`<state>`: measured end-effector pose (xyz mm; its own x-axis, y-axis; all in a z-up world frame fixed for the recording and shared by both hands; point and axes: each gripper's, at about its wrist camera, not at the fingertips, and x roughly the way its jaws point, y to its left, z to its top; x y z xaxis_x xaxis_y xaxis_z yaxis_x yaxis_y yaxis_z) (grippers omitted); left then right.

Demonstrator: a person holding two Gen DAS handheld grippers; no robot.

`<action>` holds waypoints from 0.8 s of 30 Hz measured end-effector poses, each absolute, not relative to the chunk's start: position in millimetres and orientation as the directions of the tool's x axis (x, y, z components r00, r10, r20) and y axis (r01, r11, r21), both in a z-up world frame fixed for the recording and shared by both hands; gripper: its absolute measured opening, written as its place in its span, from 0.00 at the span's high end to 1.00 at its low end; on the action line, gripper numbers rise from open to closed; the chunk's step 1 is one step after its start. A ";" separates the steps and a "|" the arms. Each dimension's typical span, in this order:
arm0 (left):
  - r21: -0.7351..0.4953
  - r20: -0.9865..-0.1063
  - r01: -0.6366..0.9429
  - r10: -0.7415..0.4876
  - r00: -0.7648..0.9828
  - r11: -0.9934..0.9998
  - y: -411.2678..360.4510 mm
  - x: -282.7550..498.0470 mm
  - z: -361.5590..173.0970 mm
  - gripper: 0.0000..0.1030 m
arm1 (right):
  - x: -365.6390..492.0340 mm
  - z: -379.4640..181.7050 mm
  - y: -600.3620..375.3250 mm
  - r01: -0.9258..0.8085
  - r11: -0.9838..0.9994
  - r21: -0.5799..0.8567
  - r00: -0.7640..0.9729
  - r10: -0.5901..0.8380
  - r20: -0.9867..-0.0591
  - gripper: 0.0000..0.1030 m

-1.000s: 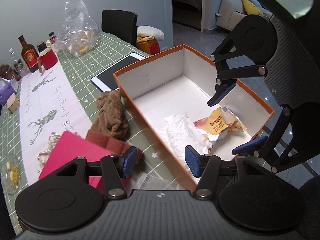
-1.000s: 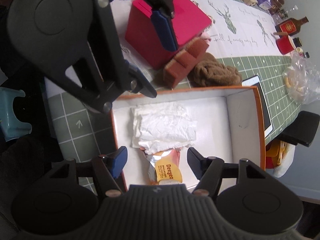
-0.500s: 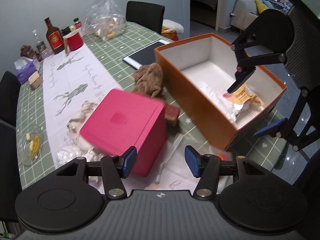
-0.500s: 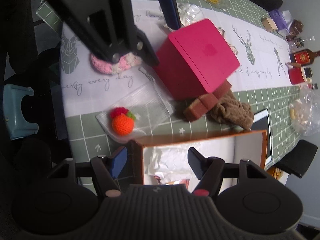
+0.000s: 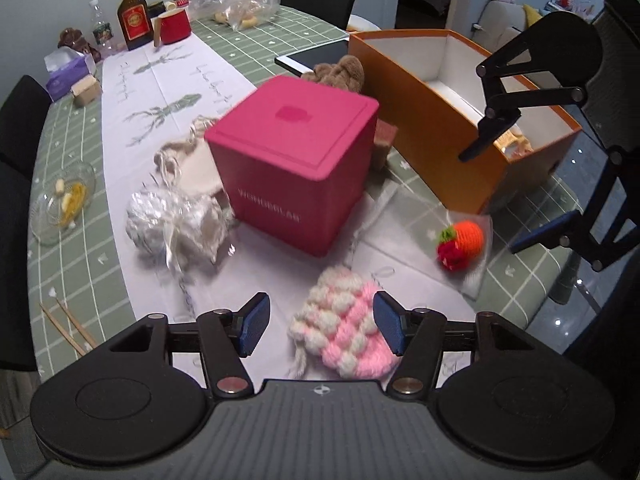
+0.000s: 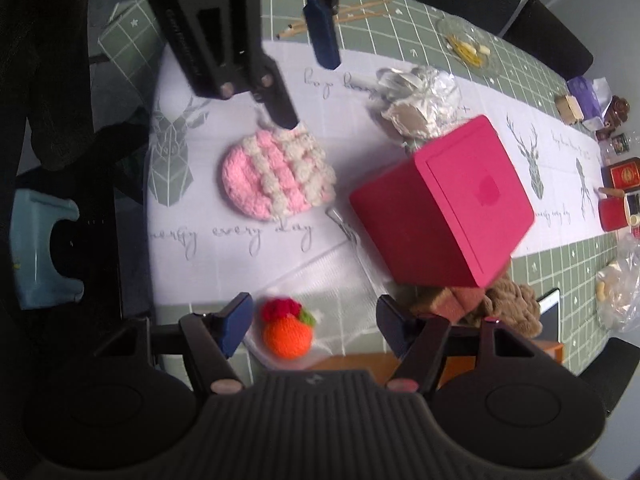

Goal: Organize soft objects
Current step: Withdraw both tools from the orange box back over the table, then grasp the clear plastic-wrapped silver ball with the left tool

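A pink and white crocheted pad [image 5: 344, 332] lies flat on the white table runner. My left gripper [image 5: 322, 326] hangs over it with its jaws opening; the pad shows between the blue pads, which do not press on it. In the right wrist view the same pad [image 6: 276, 176] sits under the left gripper [image 6: 304, 80]. An orange crocheted fruit with a red and green top [image 6: 288, 338] rests on a clear plastic bag. My right gripper [image 6: 314, 326] stands open around it without squeezing it. The fruit [image 5: 464, 240] lies beside the orange box [image 5: 440, 128].
A pink cube box [image 5: 296, 160] stands mid-table, with a brown plush [image 5: 340, 74] and a tablet [image 5: 320, 56] behind it. A crumpled silvery bag [image 5: 172, 216], a glass dish [image 5: 60, 204] and chopsticks [image 5: 68, 320] lie to the left. Bottles and a red mug [image 5: 172, 26] stand at the far end.
Both grippers have left the inside of the orange box and swung out over the table runner. The left now hangs over the pink pad, jaws wider; the right over the orange fruit.
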<state>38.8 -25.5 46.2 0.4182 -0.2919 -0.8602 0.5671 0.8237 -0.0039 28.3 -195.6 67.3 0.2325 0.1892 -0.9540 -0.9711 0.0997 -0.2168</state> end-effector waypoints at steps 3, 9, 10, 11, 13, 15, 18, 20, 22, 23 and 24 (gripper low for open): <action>0.003 -0.873 0.540 -0.262 0.412 0.842 -10.2 38.8 34.9 0.30 | 24.5 58.6 -190.6 -0.965 0.134 -0.226 0.253 0.237 -0.938 0.28; -0.001 -0.870 0.468 -0.232 0.436 0.884 16.9 53.0 26.9 0.30 | 18.6 38.1 -174.7 -0.943 0.230 -0.241 0.302 0.284 -0.910 0.28; -0.003 -0.863 0.454 -0.231 0.448 0.891 19.7 56.7 27.4 0.30 | 17.9 34.3 -171.5 -0.939 0.247 -0.240 0.308 0.287 -0.907 0.28; -0.005 -0.856 0.442 -0.232 0.461 0.897 22.2 60.2 28.0 0.30 | 17.6 30.8 -168.6 -0.934 0.267 -0.238 0.314 0.291 -0.904 0.28; -0.002 -0.835 0.416 -0.230 0.500 0.909 26.3 68.3 28.6 0.30 | 18.3 24.0 -163.9 -0.922 0.311 -0.229 0.324 0.300 -0.897 0.28; 0.025 -0.815 0.394 -0.209 0.540 0.919 27.6 77.3 27.6 0.29 | 20.9 18.4 -162.0 -0.905 0.369 -0.211 0.336 0.315 -0.888 0.26; 0.065 -0.786 0.366 -0.179 0.592 0.928 26.2 87.6 27.6 0.28 | 30.0 13.1 -165.8 -0.867 0.478 -0.140 0.336 0.354 -0.873 0.26; 0.067 -0.760 0.353 -0.181 0.624 0.933 26.3 94.0 27.3 0.22 | 37.3 9.2 -170.8 -0.827 0.556 -0.085 0.340 0.375 -0.862 0.26; 0.063 -0.737 0.339 -0.185 0.650 0.939 25.1 100.8 25.8 0.16 | 42.0 4.1 -173.7 -0.799 0.599 -0.052 0.341 0.379 -0.860 0.26; 0.048 -0.731 0.328 -0.191 0.655 0.943 25.0 104.7 23.7 0.16 | 42.7 2.4 -174.1 -0.794 0.606 -0.052 0.341 0.373 -0.863 0.26; 0.014 -0.731 0.314 -0.205 0.651 0.949 26.7 109.4 21.0 0.16 | 43.0 1.3 -174.0 -0.791 0.609 -0.056 0.344 0.369 -0.863 0.26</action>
<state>109.4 26.7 21.0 0.6514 -0.2047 -0.7306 0.3137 0.9494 0.0136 43.0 -174.0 1.3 0.3444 0.3685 -0.8635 -0.7914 0.6087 -0.0558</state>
